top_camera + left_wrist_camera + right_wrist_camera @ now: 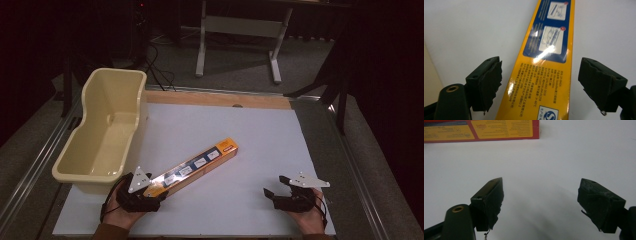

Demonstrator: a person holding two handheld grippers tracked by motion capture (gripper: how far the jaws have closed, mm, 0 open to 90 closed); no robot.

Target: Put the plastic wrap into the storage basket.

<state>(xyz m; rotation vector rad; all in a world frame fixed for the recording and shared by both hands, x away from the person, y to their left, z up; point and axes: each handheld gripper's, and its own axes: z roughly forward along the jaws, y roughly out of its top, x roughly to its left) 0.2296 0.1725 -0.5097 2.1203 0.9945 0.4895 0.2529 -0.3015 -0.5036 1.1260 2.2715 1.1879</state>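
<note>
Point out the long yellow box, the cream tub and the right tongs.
Long yellow box [197, 166], high view: middle of its printed top face.
Cream tub [141, 102], high view: right rim.
Right tongs [277, 186], high view: midway between the open tips.

One long yellow box [195, 167], one cream tub [102, 135], two tongs.
</note>
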